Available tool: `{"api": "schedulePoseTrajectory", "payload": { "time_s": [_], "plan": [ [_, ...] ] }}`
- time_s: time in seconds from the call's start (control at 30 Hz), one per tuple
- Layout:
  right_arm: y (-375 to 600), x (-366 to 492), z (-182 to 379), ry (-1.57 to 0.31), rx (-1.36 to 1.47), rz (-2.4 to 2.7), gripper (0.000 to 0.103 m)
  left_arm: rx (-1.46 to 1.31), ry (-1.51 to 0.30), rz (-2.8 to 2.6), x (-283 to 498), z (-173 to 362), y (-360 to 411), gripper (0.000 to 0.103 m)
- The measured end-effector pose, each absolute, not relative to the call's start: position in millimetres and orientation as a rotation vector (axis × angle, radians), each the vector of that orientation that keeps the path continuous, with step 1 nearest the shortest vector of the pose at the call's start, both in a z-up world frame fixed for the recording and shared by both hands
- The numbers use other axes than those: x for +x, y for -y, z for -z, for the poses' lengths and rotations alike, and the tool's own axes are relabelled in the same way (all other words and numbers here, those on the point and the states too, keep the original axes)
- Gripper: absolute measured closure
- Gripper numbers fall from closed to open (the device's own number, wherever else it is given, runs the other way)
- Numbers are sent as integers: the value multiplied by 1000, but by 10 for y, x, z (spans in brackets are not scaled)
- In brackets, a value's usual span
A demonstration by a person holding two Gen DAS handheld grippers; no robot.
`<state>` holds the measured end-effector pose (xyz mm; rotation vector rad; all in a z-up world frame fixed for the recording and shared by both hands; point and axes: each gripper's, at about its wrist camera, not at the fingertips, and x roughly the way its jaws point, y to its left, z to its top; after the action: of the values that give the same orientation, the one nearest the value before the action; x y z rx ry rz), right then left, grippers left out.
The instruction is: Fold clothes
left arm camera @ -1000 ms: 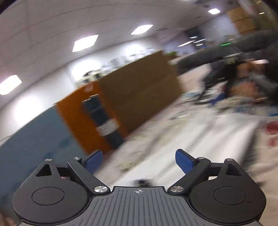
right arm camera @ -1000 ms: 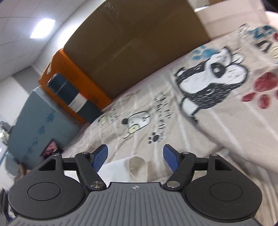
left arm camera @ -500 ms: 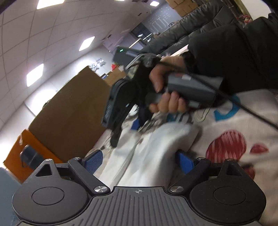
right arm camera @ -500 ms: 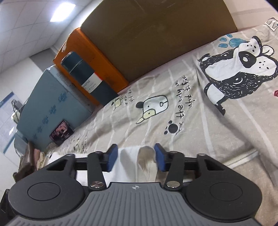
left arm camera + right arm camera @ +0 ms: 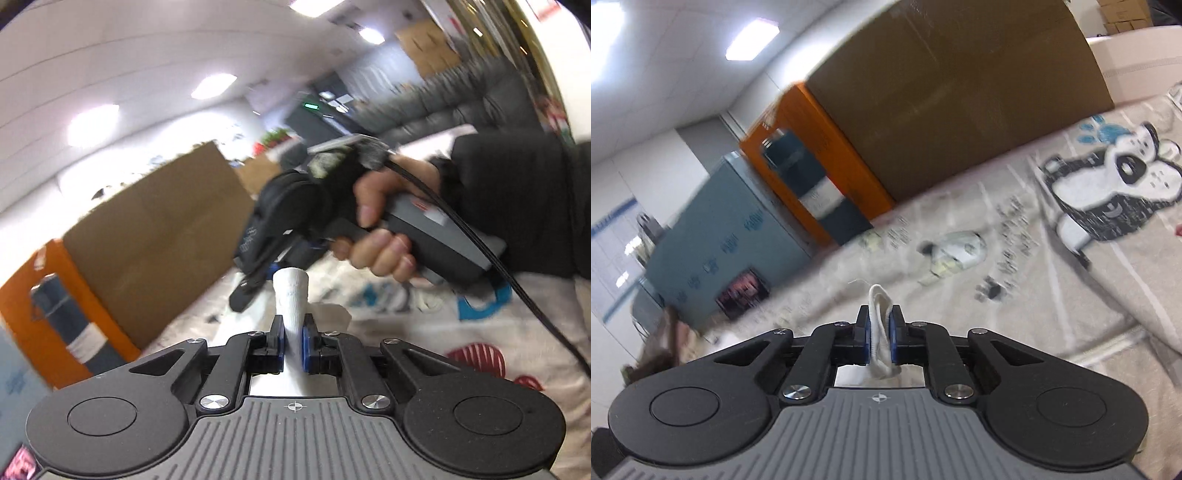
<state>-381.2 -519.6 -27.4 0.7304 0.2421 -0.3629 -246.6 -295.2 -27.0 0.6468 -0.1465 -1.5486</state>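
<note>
A white garment (image 5: 291, 295) is pinched between the blue pads of my left gripper (image 5: 293, 336), which is shut on it; the cloth stretches ahead toward my right gripper (image 5: 273, 269), held in a hand close in front. In the right wrist view my right gripper (image 5: 880, 330) is shut on a bunched white hem of the garment (image 5: 879, 314), held above the bed. Most of the garment is hidden below both grippers.
A beige bedsheet with cartoon dogs (image 5: 1108, 192) and red paw prints (image 5: 476, 358) covers the bed. A large brown cardboard box (image 5: 953, 92), an orange box (image 5: 812, 147) and a blue-grey box (image 5: 720, 229) stand along the far edge.
Both grippers have closed on the white garment: the left from fully open, the right from nearly closed. Both views have shifted with the hands' movement.
</note>
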Motion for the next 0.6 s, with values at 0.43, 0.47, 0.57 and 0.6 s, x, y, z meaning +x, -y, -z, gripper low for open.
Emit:
{"api": "schedulePoseTrajectory", "payload": {
  "time_s": [0.43,0.47,0.57,0.6],
  "plan": [
    [4468,-2719,-697,-182,597,269,96,116,23,1309,-1502,-230,1804,98],
    [4407,-2560,-713,-193,593,256,96,83,12,1287,-1416,-245,1707,100],
    [4231,-2069,-750,-229,587,211,96,-3,-18,1210,-1142,-230,1416,100],
    [4177,-1894,-752,-244,587,193,96,-24,-38,1183,-1052,-205,1342,100]
  ]
}}
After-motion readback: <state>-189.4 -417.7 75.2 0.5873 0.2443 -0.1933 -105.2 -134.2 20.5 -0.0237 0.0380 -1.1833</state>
